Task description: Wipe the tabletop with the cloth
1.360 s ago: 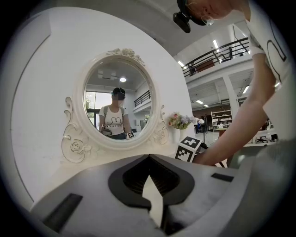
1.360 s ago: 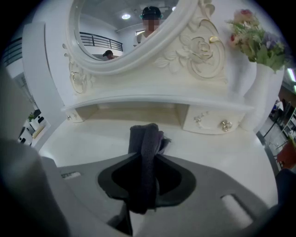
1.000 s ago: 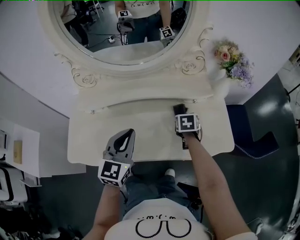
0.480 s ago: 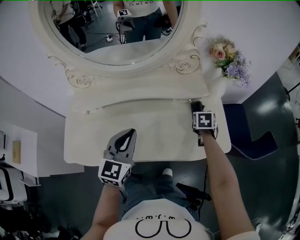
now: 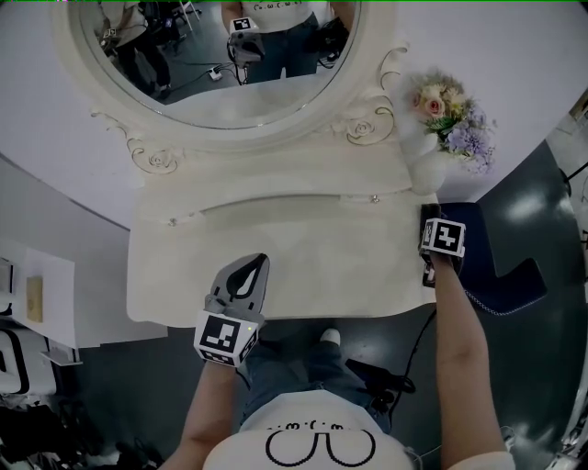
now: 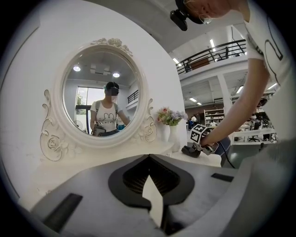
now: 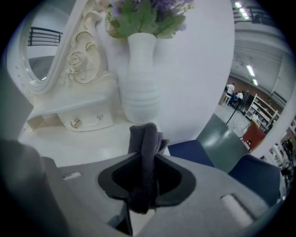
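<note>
My right claw (image 7: pixel 147 159) is pinching the folded grey cloth (image 7: pixel 144 139) between its jaws at the right edge of the tabletop (image 5: pixel 276 257), near the white vase (image 7: pixel 138 88). My left claw (image 6: pixel 149 159) is hovering closed and empty over the front edge.

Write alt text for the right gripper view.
The right gripper has its jaws shut on a folded dark grey cloth, near the edge of a cream dressing table. A white ribbed vase of flowers stands just ahead, beside the carved mirror frame.
</note>
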Available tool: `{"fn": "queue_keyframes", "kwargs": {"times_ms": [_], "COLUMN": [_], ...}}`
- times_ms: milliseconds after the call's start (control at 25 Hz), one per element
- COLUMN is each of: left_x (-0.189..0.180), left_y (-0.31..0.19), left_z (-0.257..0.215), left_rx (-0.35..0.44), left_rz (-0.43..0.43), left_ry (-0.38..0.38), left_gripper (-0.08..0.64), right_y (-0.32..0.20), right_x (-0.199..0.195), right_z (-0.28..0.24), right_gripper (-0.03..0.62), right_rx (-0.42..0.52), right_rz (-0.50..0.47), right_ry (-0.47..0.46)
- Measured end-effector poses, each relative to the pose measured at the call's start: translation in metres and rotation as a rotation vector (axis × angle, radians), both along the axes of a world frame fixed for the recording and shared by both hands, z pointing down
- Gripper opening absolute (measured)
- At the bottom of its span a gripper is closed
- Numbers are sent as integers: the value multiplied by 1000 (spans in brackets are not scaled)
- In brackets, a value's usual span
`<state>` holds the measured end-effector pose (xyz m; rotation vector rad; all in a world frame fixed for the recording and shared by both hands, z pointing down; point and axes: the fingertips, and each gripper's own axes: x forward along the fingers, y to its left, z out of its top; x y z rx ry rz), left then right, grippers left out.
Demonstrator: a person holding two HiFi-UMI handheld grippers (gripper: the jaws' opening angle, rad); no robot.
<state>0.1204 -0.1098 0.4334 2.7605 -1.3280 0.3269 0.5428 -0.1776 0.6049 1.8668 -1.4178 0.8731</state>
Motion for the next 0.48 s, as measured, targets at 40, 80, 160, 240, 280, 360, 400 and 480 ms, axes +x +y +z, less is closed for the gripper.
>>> {"fn": "queue_keyframes", "kwargs": {"times_ms": [40,80,160,240,280,360,400,480], "left_x": [0,-1,-3,-6,-9,-14,-17,-25], "left_y": [0,-1,-2,-4,-5,-6,-6,-6], "left_z": [0,0,-1,-3,-4,-5,-5,-5], "left_rx": [-1,0,3,7,9,10,11,13], "left_rz": [3,5,11,14,15,17,19,20], "left_ry": [0,1,4,7,9,11,12,14], "left_gripper": [2,2,2,2,2,2,2,2], "right_y": [4,10,21,29,33,41,43,46], "right_x": [8,15,31,48,54,62,62,59], "right_z": [-1,-3,-9,-17,-21,-29,-33,-45], "right_gripper": [92,92,92,89,89,89,89,89], "right_rx": [-9,-21,-34,1,26,84,116,181], "right_rz": [9,13,25,39,52,78,85,89], "right_ry": [15,38,105,166,176,167,154,130]}}
